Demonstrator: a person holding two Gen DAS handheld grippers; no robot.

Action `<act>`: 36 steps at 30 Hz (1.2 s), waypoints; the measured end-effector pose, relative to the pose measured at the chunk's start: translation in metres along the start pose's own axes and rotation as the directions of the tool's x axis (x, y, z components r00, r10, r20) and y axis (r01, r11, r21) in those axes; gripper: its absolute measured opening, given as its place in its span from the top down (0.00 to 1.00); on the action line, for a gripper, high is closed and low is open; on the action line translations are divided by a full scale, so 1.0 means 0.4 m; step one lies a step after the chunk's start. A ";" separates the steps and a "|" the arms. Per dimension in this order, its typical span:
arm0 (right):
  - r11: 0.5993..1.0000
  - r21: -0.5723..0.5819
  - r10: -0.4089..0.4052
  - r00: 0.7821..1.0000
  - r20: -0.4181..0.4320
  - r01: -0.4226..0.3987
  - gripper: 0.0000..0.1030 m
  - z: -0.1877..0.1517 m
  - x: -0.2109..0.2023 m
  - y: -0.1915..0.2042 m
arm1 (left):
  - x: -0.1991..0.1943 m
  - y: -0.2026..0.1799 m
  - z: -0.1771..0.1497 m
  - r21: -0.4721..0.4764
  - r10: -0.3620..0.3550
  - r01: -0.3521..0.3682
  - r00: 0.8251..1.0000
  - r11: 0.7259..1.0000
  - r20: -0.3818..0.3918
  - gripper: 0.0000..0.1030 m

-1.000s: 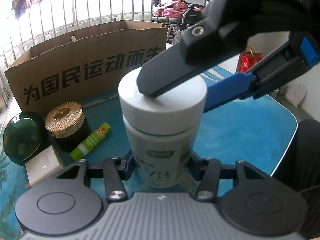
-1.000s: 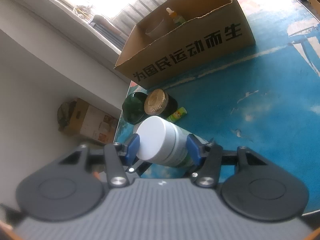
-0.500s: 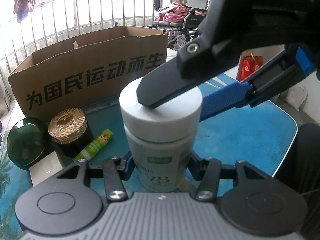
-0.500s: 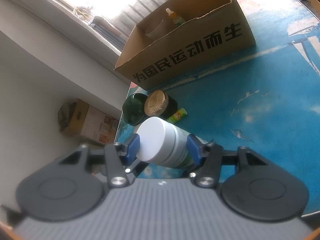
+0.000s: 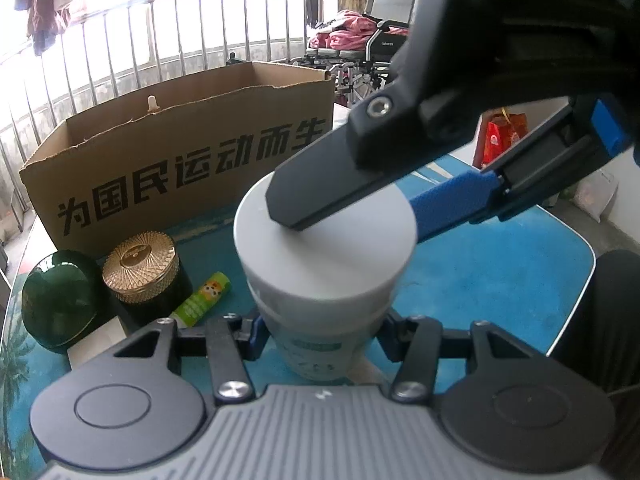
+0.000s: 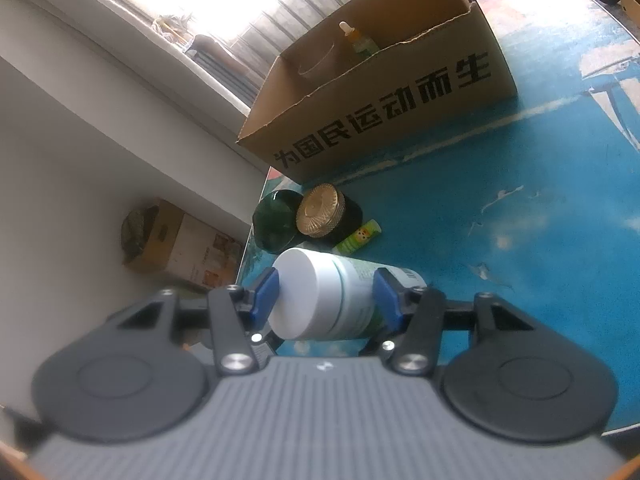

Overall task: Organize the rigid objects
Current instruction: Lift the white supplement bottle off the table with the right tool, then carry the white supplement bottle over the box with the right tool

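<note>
Both grippers clamp one white bottle (image 5: pixel 324 280): left gripper (image 5: pixel 320 340) half-closed on its body, right gripper (image 6: pixel 326 300) likewise across its lid. Beyond it stands the cardboard box (image 5: pixel 180 160). This looks like a handover; one grip must release before boxing.

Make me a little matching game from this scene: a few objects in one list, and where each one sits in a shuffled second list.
Things:
1. white-capped plastic bottle
2. small dropper bottle
3. gold-lidded dark jar
4. green glue stick

Places:
A. inside the brown cardboard box
B. lying on the blue table
C. between gripper fingers
D. beside the dark green dome-shaped case

Pairs: 1-C, 2-A, 3-D, 4-B
</note>
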State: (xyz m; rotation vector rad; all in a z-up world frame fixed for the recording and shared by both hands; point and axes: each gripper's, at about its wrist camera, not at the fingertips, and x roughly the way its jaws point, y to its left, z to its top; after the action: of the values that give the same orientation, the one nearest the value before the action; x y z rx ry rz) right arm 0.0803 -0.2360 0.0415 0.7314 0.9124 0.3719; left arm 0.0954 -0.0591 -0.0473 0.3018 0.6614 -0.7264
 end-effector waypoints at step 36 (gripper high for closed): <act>0.998 0.056 0.009 1.000 0.000 -0.009 0.51 0.003 0.003 -0.038 | -0.007 0.004 0.003 -0.003 -0.002 0.002 1.000 1.000 -0.005 0.48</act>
State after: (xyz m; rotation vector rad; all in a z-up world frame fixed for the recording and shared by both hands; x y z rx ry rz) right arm 0.0819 -0.2466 0.0304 0.7867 0.9233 0.3560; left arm 0.0954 -0.0572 -0.0443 0.3001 0.6680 -0.7270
